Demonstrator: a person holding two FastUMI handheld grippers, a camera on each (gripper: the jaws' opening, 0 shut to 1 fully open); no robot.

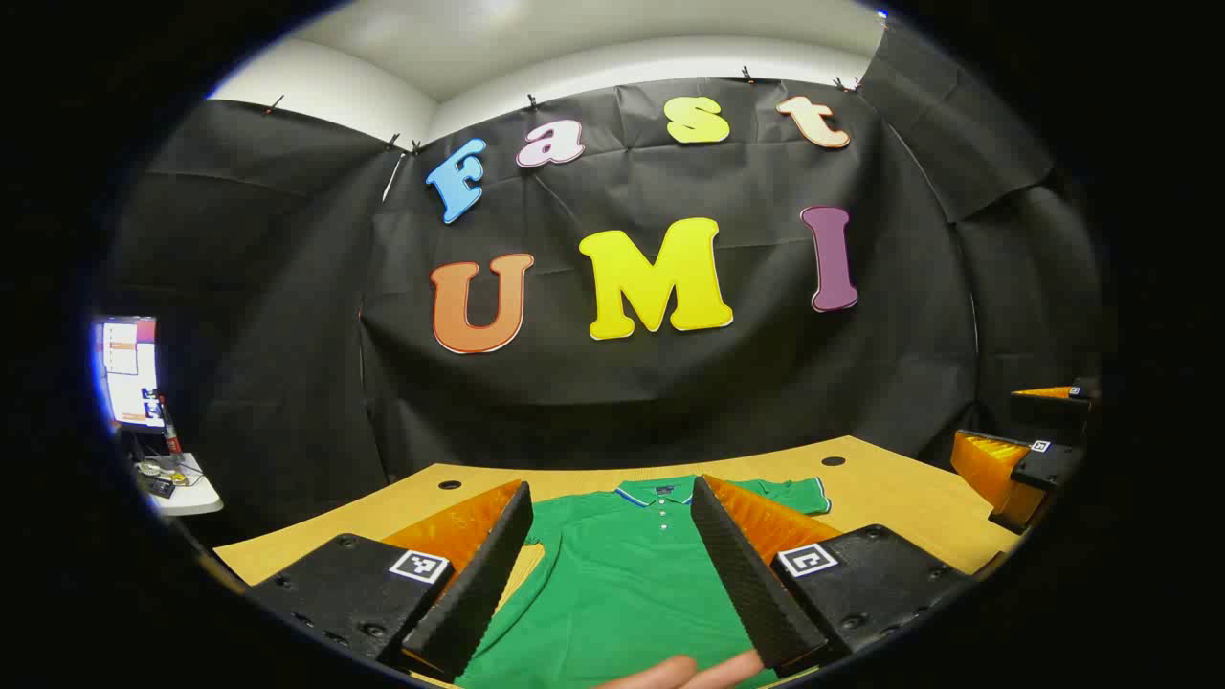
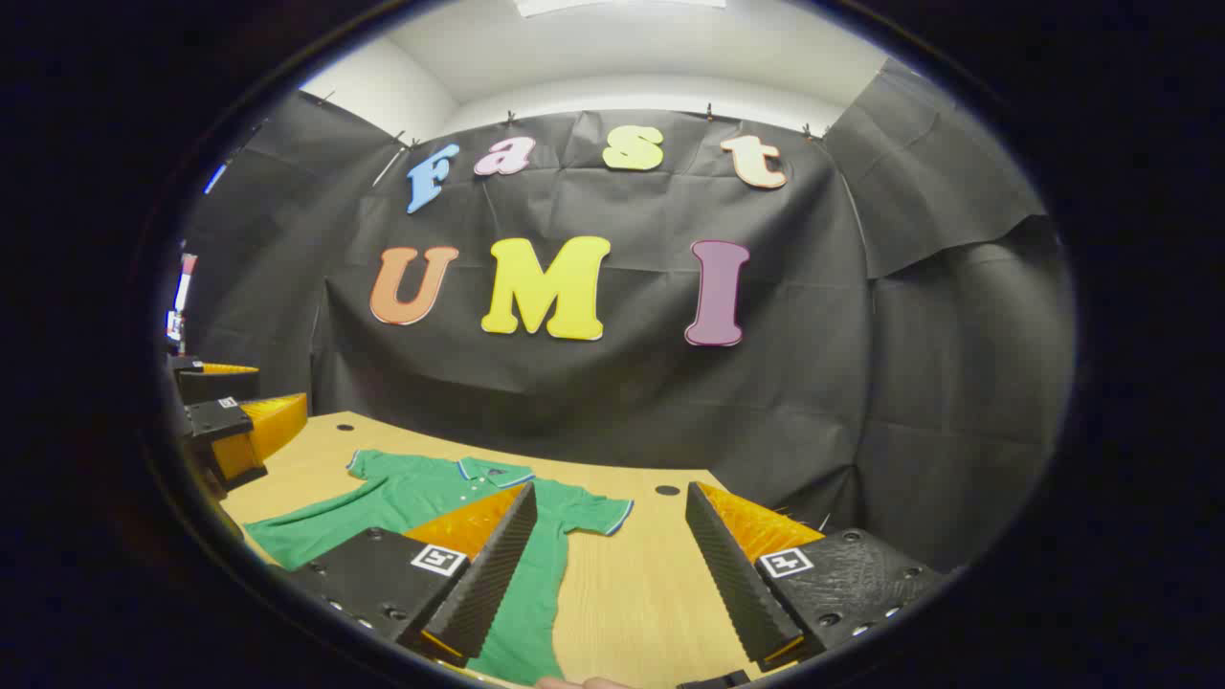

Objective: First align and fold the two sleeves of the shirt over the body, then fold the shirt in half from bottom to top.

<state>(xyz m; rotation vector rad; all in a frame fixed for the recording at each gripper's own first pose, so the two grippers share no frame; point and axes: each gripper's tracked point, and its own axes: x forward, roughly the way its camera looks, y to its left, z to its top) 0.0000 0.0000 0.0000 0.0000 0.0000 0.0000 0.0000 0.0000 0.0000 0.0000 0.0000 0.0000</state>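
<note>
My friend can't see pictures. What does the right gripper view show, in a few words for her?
A green polo shirt lies spread flat on a wooden table, sleeves still unfolded, in front of a black cloth wall. The right claw is open just above the table, one finger over the shirt's side, while the left claw waits at the far left edge.

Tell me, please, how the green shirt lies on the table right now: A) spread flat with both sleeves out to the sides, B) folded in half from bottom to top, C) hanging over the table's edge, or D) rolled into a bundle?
A: the green shirt lies flat on the table, collar away from the hand-held grippers, its sleeve spread sideways, nothing folded yet.
</note>
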